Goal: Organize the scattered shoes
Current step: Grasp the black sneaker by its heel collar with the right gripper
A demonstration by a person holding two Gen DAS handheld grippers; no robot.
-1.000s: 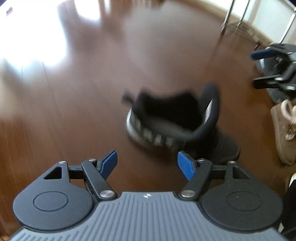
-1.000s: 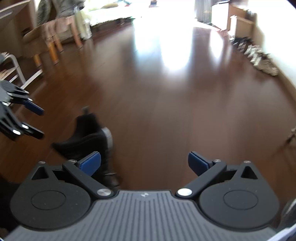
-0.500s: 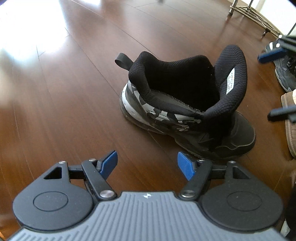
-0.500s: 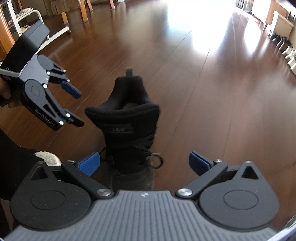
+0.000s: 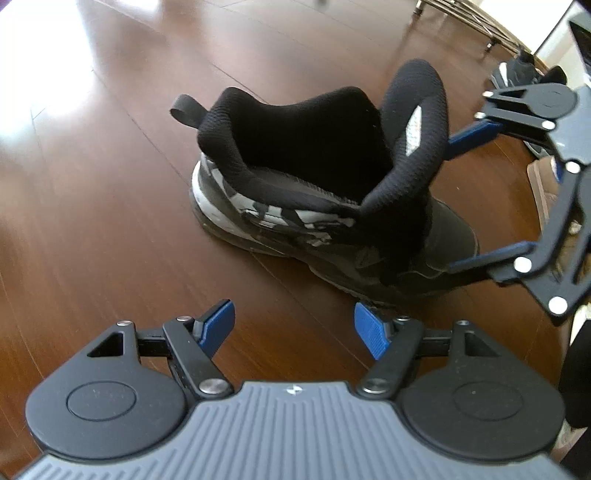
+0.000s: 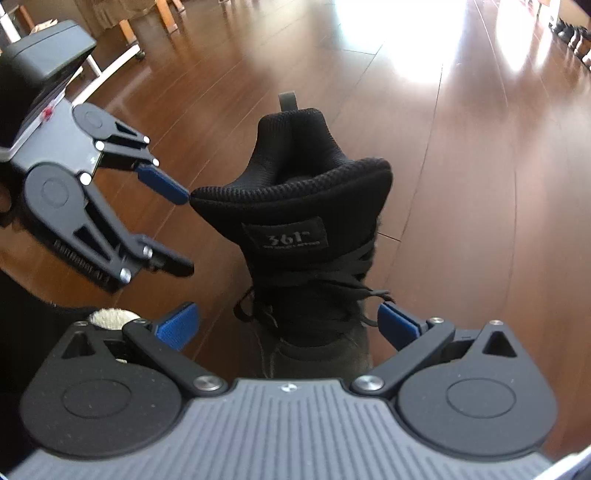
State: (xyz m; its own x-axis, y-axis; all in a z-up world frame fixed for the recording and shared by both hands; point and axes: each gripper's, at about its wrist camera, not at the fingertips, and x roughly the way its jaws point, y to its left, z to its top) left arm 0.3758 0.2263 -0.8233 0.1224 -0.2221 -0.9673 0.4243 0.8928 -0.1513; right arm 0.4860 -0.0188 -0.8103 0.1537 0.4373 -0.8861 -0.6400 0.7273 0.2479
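A black high-top sneaker (image 5: pixel 295 192) with a grey camouflage side stands upright on the wooden floor; its tongue carries a "361°" label (image 6: pixel 284 236). My left gripper (image 5: pixel 295 325) hovers open just short of the shoe's side, nothing between its blue pads. In the right wrist view the left gripper (image 6: pixel 184 229) sits left of the tongue, its upper fingertip (image 6: pixel 173 192) almost at the tongue's edge. My right gripper (image 6: pixel 288 325) is open and straddles the laced forefoot from the toe end, with a gap showing at its left pad. The left wrist view shows the right gripper (image 5: pixel 465 199) spanning the toe.
A dark shoe (image 5: pixel 517 70) and a tan shoe (image 5: pixel 543 192) lie right of the sneaker, near a metal rack's legs (image 5: pixel 461 11). A white frame and chair legs (image 6: pixel 110 62) stand far left. Several shoes (image 6: pixel 572 29) line the far wall. Something fluffy and beige (image 6: pixel 110 317) lies below the left gripper.
Both grippers have dropped closer to the sneaker. The right one swung over from the bare floor to the shoe's toe end and now straddles the laces. Both kept their jaws apart.
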